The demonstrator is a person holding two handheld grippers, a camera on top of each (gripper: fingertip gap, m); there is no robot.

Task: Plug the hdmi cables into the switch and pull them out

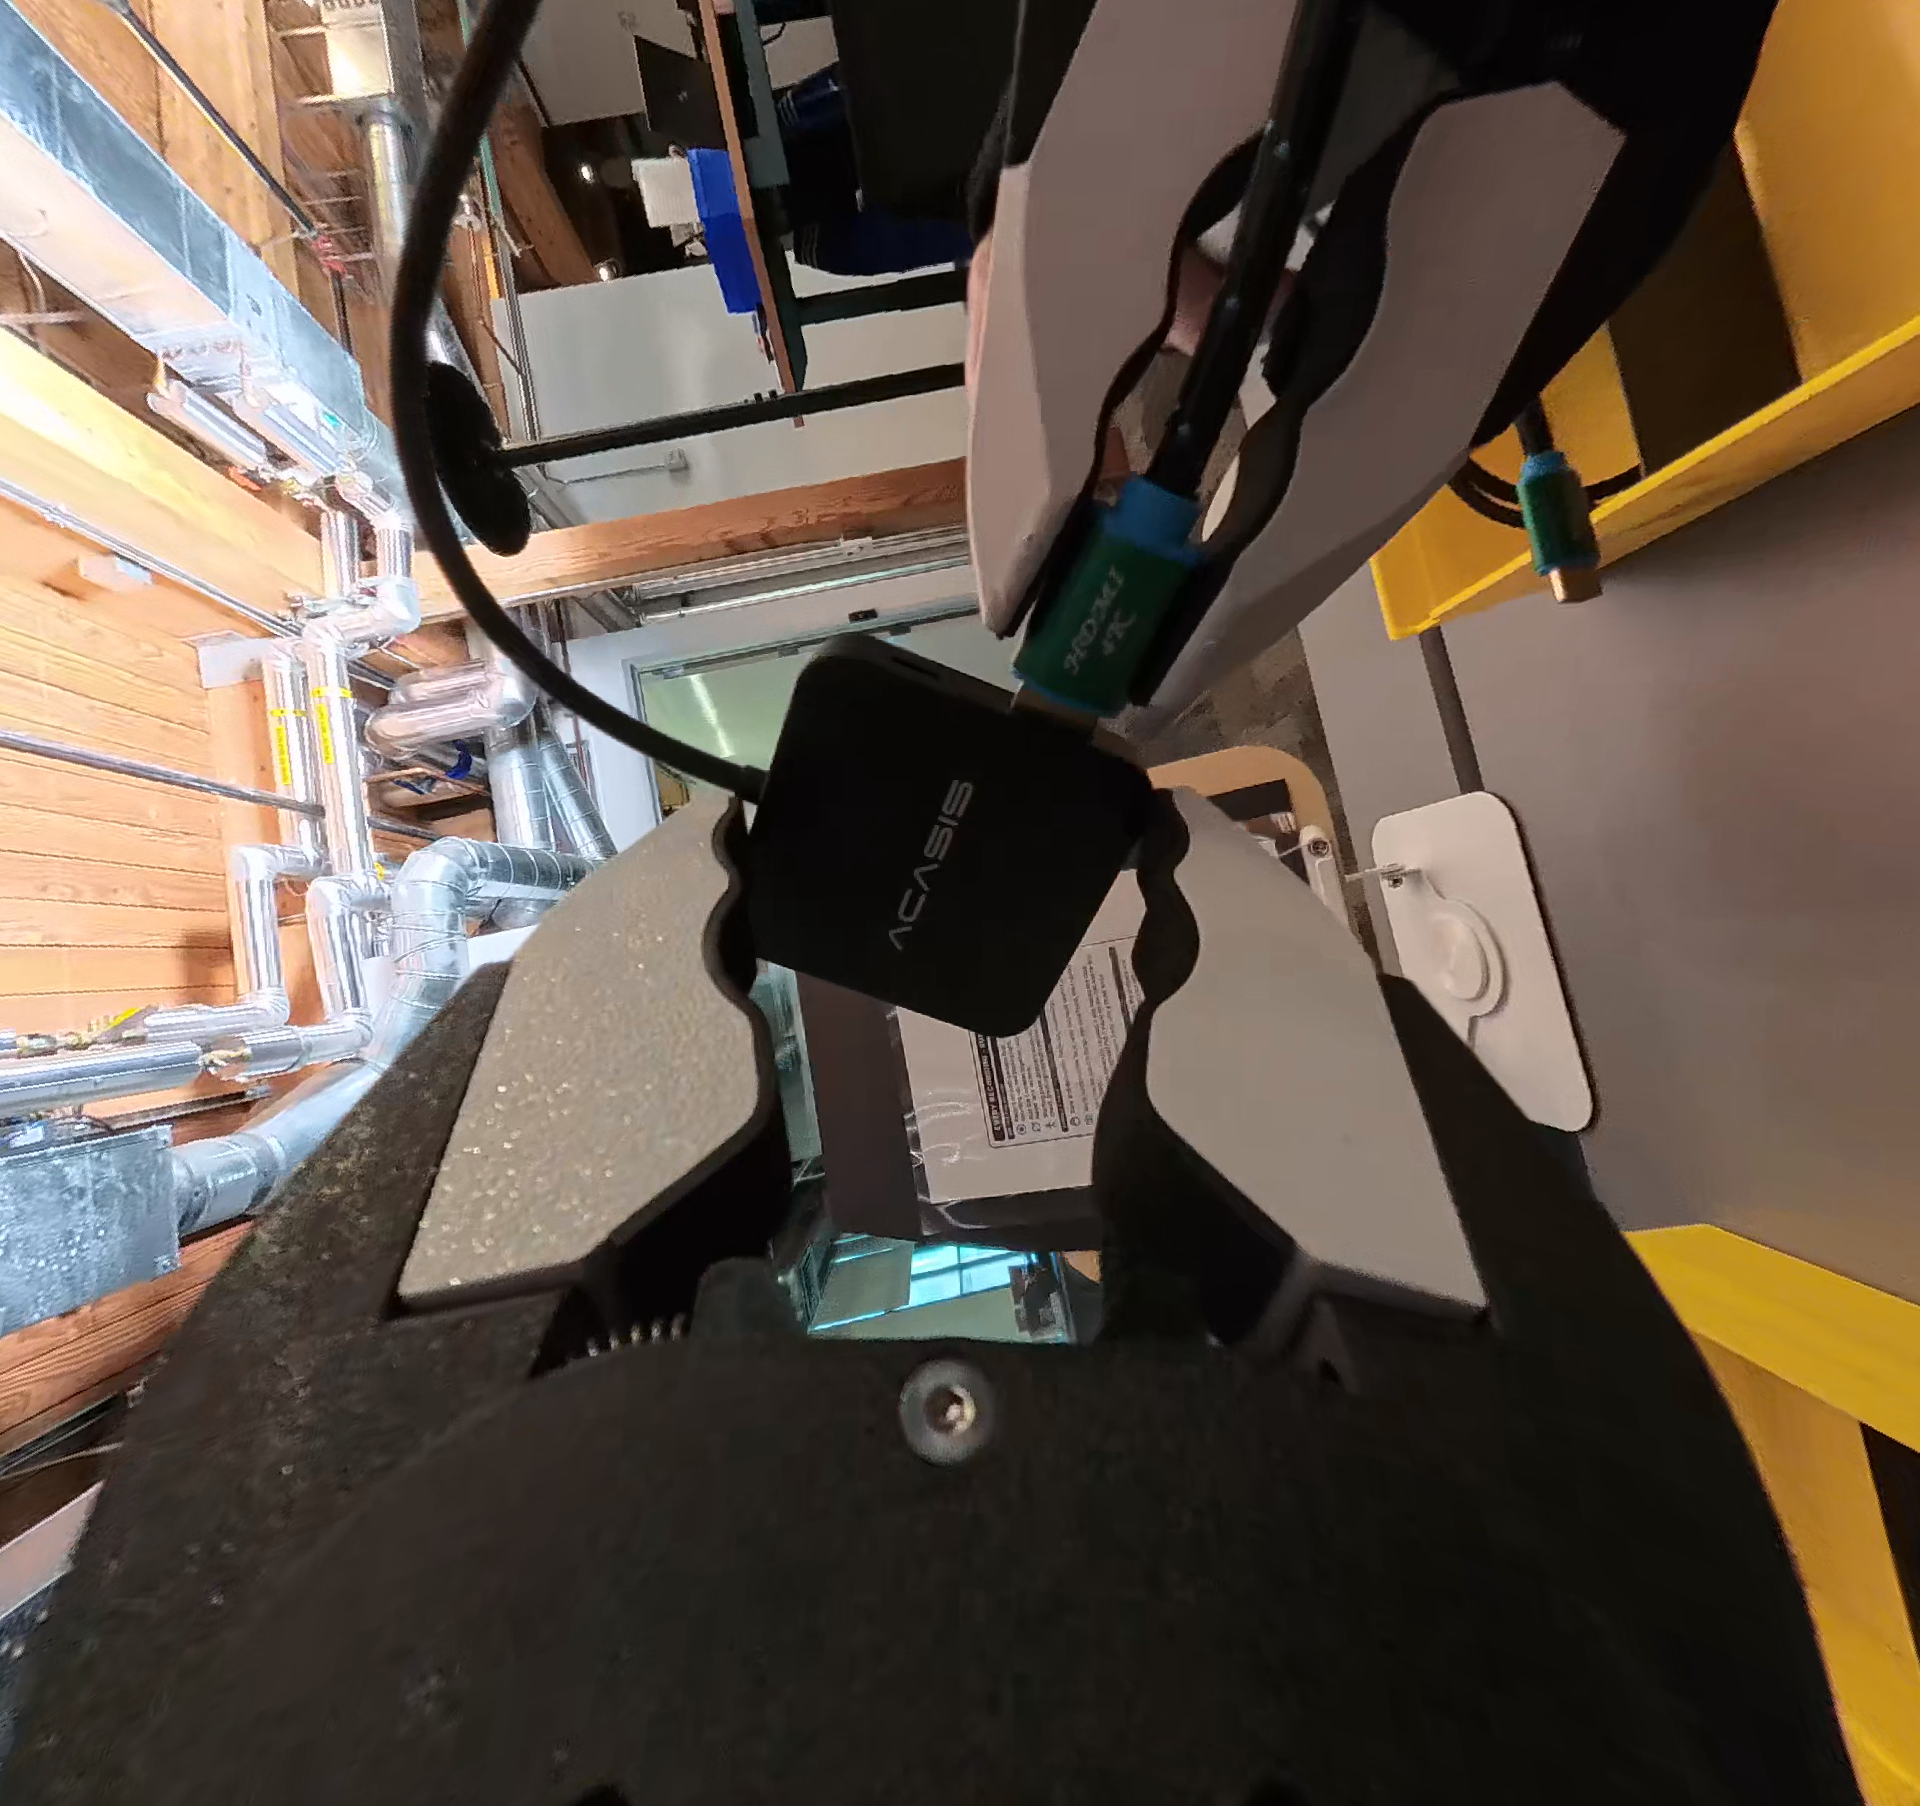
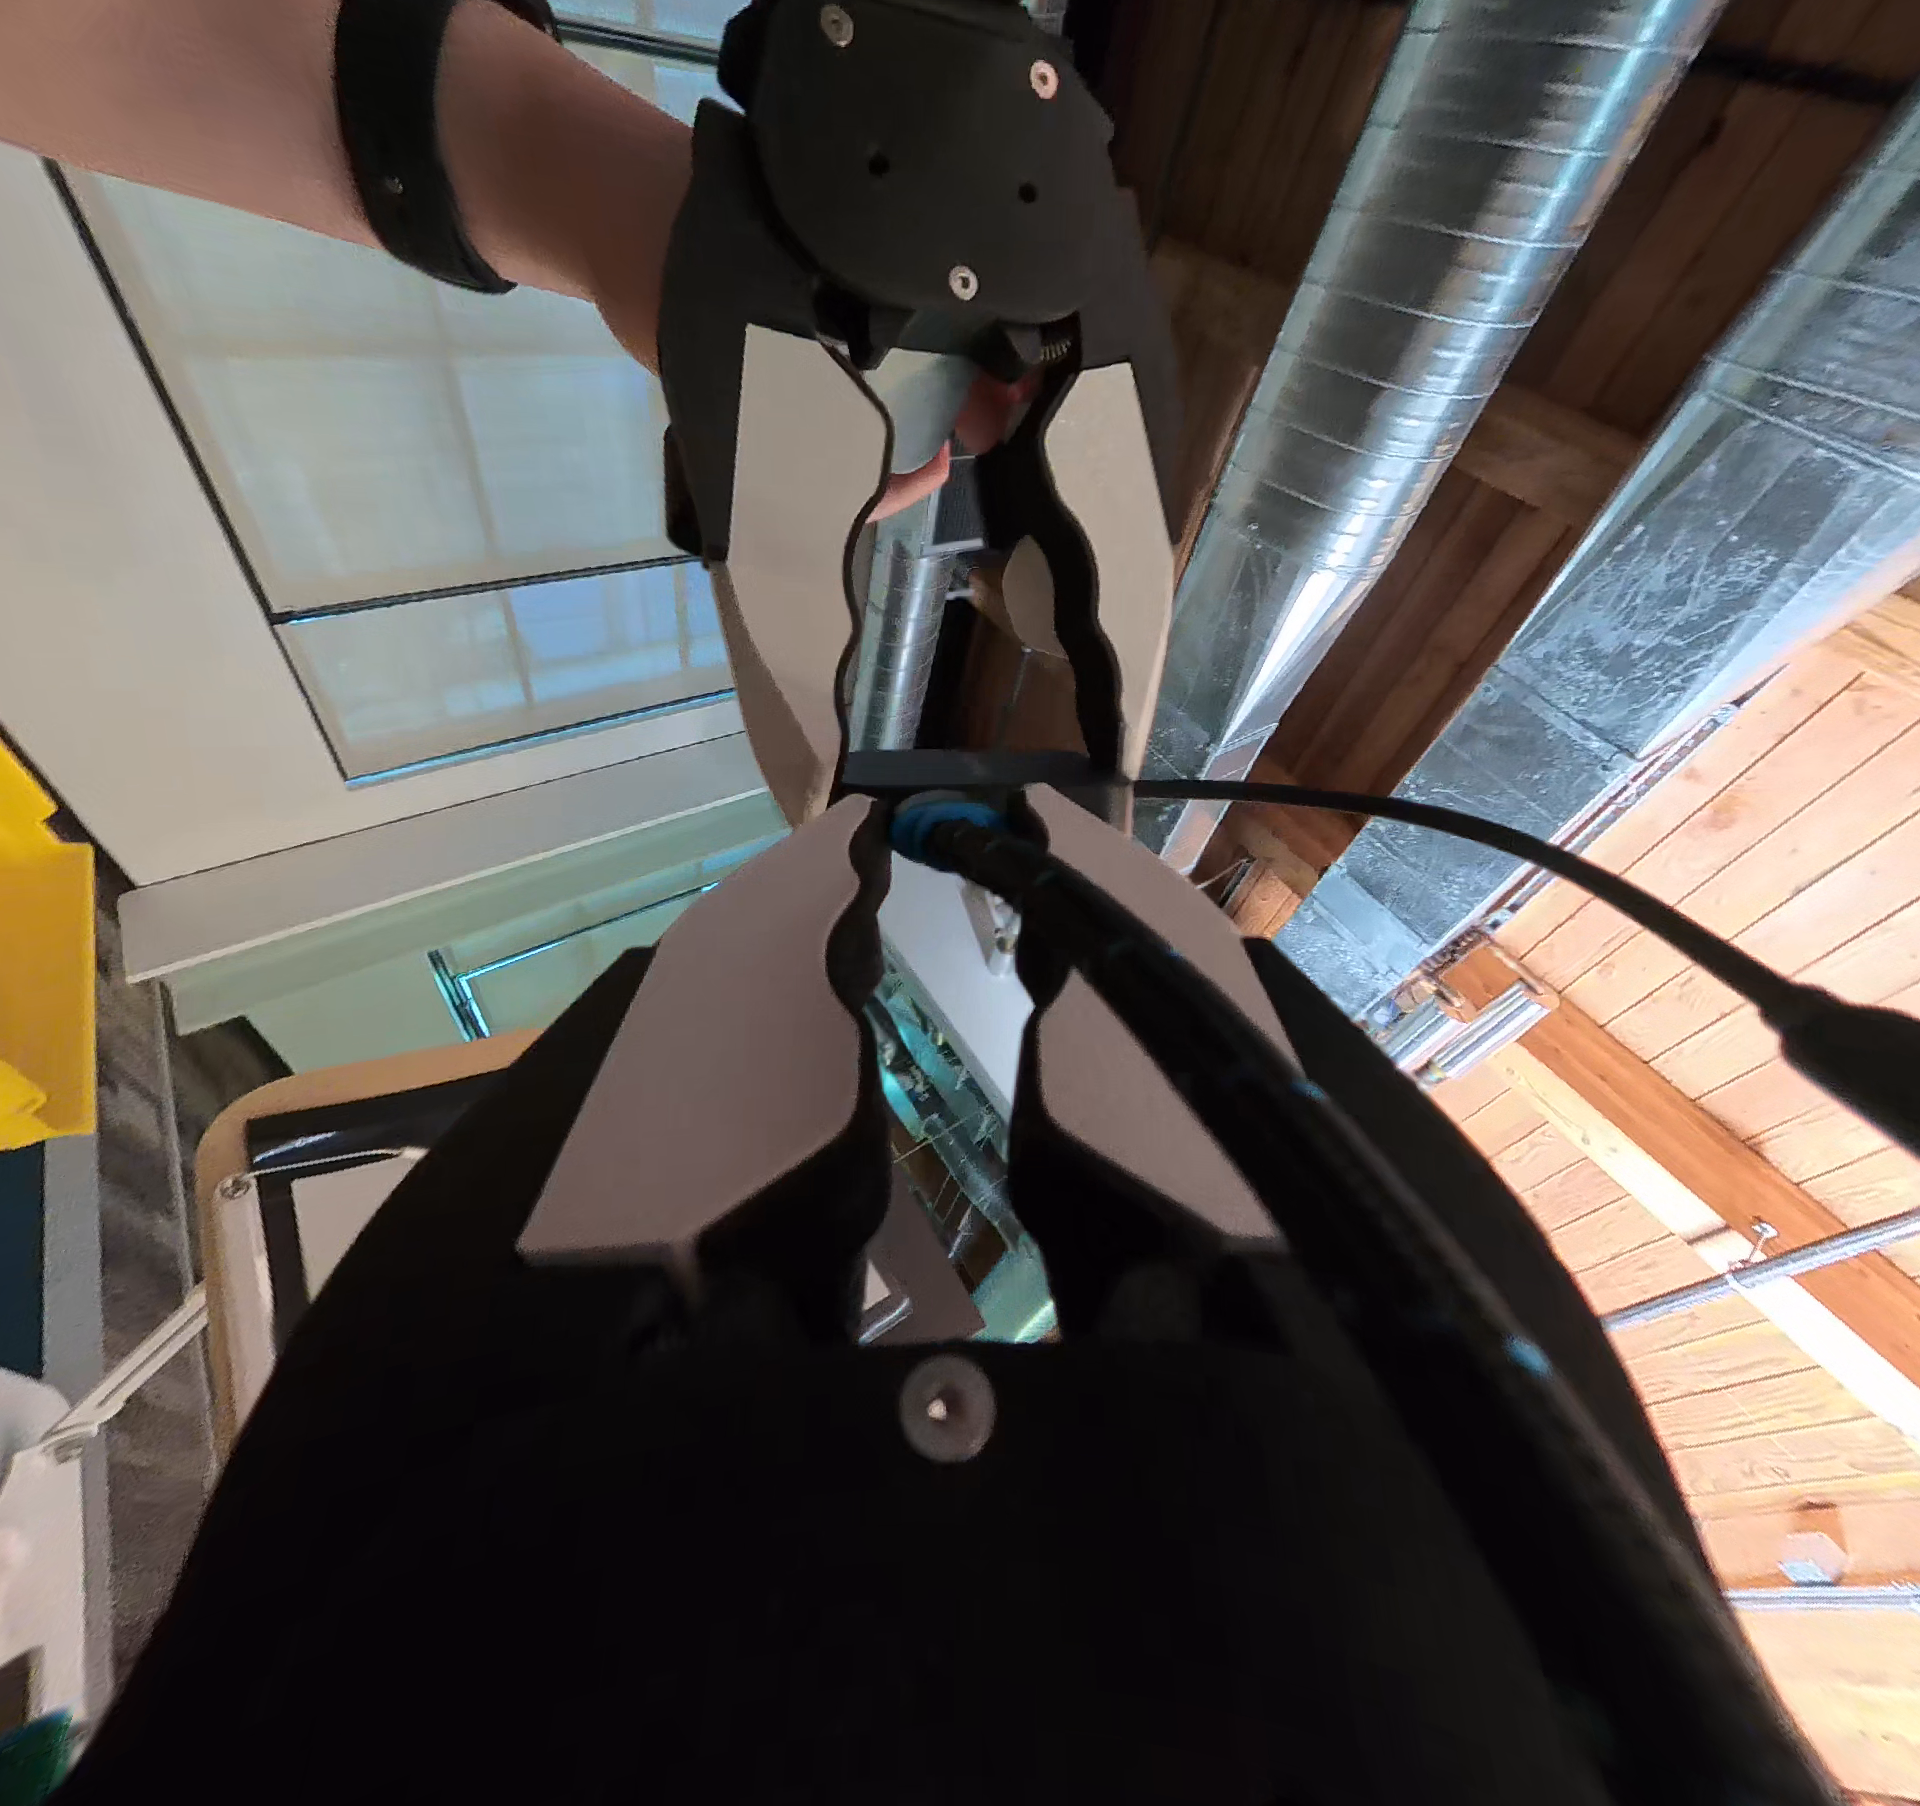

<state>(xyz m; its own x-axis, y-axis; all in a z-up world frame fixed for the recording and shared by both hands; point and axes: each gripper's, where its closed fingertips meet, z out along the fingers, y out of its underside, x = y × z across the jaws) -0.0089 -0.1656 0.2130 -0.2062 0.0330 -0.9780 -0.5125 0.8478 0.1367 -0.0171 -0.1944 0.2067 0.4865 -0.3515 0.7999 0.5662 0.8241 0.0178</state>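
Two hand-held grippers meet: switch edge touching HDMI plug.

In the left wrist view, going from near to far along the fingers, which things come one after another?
Left hand-held gripper → square black switch box → green HDMI plug with blue collar → right hand-held gripper holding that plug.

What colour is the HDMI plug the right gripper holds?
Green shell with blue trim on the HDMI plug, clamped in the right gripper; clearest in the left wrist view.

White lettering marks the black switch, centre frame; pale lettering the green HDMI plug above it; a white label with black characters tops the left gripper, upper centre.
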